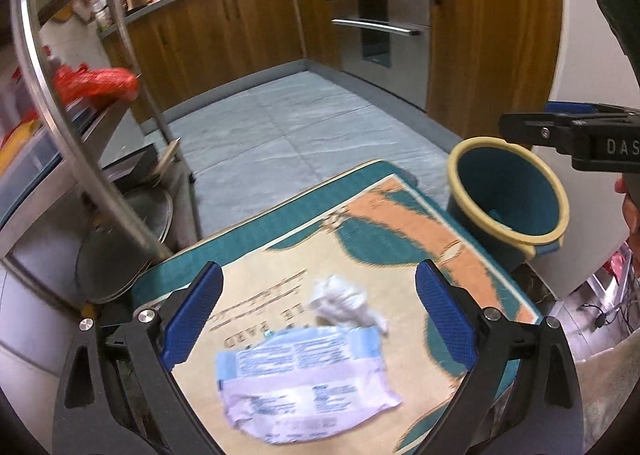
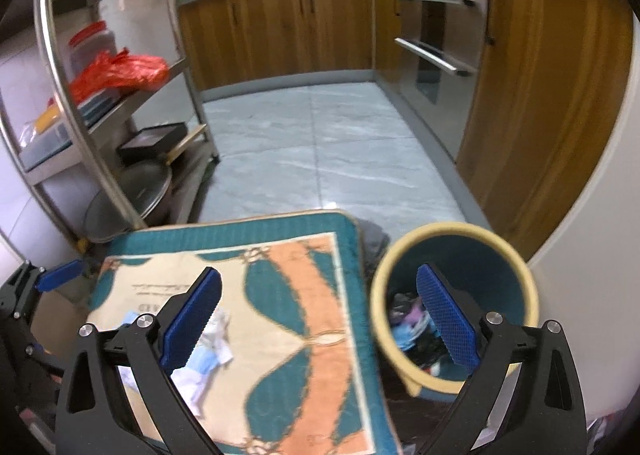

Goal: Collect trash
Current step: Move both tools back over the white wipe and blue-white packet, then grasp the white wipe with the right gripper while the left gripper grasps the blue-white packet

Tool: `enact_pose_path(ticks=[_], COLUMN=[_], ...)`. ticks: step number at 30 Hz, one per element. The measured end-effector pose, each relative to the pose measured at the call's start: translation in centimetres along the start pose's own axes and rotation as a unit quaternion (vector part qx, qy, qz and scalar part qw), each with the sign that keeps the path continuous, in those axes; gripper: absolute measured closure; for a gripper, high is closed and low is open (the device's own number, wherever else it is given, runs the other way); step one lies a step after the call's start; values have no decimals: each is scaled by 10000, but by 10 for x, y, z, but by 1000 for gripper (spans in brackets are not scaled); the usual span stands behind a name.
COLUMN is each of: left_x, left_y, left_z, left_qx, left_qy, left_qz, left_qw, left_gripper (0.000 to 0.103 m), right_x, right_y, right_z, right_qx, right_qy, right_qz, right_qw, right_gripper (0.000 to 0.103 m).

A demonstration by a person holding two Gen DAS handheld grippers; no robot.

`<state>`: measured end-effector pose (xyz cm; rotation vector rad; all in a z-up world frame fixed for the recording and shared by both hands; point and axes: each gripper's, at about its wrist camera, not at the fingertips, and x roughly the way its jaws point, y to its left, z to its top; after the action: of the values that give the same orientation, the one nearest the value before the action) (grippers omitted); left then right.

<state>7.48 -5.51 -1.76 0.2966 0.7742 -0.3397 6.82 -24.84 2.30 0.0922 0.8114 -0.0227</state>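
A flat blue-and-white printed wrapper (image 1: 308,379) and a crumpled white tissue (image 1: 346,301) lie on a teal, cream and orange mat (image 1: 400,231). My left gripper (image 1: 318,315) is open just above them, its blue pads either side, touching neither. A teal bin with a cream rim (image 1: 508,195) stands to the right of the mat. My right gripper (image 2: 318,319) is open and empty above the mat's right edge and the bin (image 2: 452,295), which holds several scraps. The wrapper and tissue (image 2: 208,351) show partly behind its left finger.
A steel shelf rack (image 2: 120,103) with pots, boxes and a red bag stands at the left. Wooden cabinets (image 2: 280,27) and an oven (image 2: 436,47) line the back and right. A grey tiled floor (image 2: 320,155) lies beyond the mat.
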Motion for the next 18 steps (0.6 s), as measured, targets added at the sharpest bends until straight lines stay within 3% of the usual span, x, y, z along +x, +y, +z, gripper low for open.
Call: enact_pose_path(ticks=[7,12,18], left_x=[6,13,32], left_y=[36,49,70], left_z=[-24,-41,-65], left_qx=[-294,-229,-384], left_qy=[355,599,1052], left_qz=[261,370,379], left_qw=[9986,9973,9930], left_gripper=[8,8,8], right_x=[19,36,52], right_y=[34,58,92], right_z=[-3,-5,-10], right_qx=[-262,-334,-816], right_qy=[289,493,646], right_qz=[9,80,11], right_qw=[9992,9982,9946], right_gripper=[6,6,6])
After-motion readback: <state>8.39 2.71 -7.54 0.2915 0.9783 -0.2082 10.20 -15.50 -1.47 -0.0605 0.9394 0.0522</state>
